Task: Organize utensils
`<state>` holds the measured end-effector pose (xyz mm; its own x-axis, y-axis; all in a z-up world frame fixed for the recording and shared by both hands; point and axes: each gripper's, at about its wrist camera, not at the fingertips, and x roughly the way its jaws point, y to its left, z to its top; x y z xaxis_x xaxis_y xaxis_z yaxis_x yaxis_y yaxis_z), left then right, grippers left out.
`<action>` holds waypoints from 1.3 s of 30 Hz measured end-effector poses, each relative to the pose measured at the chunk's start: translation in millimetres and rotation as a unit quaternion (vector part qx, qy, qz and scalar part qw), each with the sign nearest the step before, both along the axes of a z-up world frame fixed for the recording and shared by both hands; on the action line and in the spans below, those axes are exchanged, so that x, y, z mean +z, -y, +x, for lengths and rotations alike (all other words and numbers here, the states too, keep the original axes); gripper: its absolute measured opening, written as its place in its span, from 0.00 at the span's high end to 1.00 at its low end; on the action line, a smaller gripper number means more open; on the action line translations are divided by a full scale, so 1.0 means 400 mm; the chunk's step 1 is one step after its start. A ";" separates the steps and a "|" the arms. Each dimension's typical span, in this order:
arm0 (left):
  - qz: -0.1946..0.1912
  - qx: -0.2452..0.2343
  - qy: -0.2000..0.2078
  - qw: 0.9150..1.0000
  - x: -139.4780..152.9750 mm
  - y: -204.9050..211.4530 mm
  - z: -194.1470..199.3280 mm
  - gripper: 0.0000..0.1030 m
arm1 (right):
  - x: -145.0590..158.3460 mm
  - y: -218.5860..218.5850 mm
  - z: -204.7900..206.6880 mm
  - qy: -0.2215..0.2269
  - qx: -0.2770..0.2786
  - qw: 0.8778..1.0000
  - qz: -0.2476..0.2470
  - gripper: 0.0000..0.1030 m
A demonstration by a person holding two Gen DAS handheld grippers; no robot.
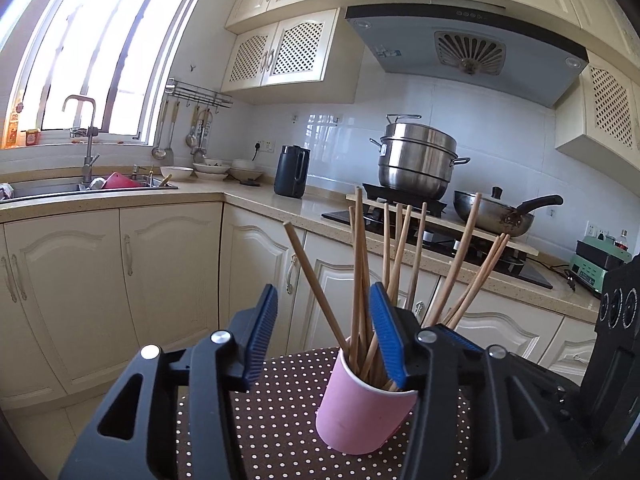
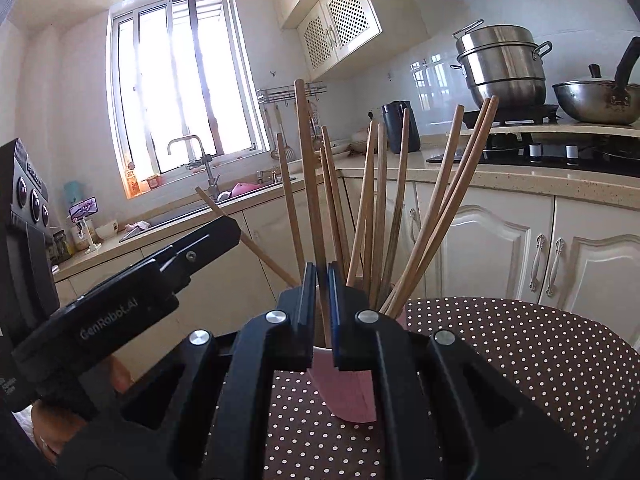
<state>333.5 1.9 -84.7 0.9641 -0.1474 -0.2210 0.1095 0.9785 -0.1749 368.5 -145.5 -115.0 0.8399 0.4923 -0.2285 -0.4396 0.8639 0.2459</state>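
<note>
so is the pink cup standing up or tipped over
Standing, but leaning: the pink cup sits on the polka-dot cloth, mouth up, chopsticks fanning out.

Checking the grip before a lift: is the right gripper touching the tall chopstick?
Touching. In the right wrist view the right gripper has its jaws closed on the tall chopstick, which runs down between the pads above the pink cup.

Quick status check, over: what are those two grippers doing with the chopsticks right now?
Left gripper open, straddling the pink cup's rim, gripping nothing. Right gripper shut on one chopstick standing in the cup. Other chopsticks crowd close.
</note>
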 end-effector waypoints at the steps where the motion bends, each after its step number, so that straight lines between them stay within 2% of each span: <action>1: -0.001 0.002 0.000 1.000 0.005 -0.005 -0.003 0.51 | 0.003 -0.001 -0.004 0.001 -0.002 1.000 -0.002 0.93; 5: -0.006 0.011 0.002 1.000 0.021 -0.026 -0.031 0.44 | 0.021 -0.001 -0.026 -0.001 -0.012 1.000 -0.001 0.92; 8: -0.007 0.015 0.004 1.000 0.037 -0.041 -0.060 0.43 | 0.045 -0.002 -0.051 0.004 -0.015 1.000 0.003 0.87; 12: 0.000 0.026 0.002 1.000 0.063 -0.058 -0.107 0.42 | 0.087 -0.002 -0.106 0.029 -0.022 0.999 0.005 0.52; 17: 0.006 0.031 -0.014 0.999 0.095 -0.077 -0.176 0.42 | 0.138 0.005 -0.180 0.035 -0.024 0.999 0.019 0.52; 24: 0.024 0.041 -0.018 0.999 0.149 -0.085 -0.321 0.39 | 0.200 0.003 -0.328 0.041 -0.056 0.997 -0.023 0.51; 28: 0.034 0.041 -0.014 0.998 0.175 -0.085 -0.419 0.35 | 0.223 0.006 -0.425 0.041 -0.071 0.996 -0.035 0.46; 31: 0.038 0.038 -0.002 0.999 0.194 -0.087 -0.497 0.32 | 0.241 0.001 -0.497 0.040 -0.082 0.995 -0.050 0.38; 34: 0.042 0.030 0.009 0.999 0.210 -0.083 -0.572 0.29 | 0.260 -0.013 -0.577 0.056 -0.090 0.992 -0.066 0.31; 39: 0.046 0.026 0.027 0.998 0.227 -0.081 -0.690 0.28 | 0.274 -0.039 -0.684 0.077 -0.117 0.986 -0.089 0.26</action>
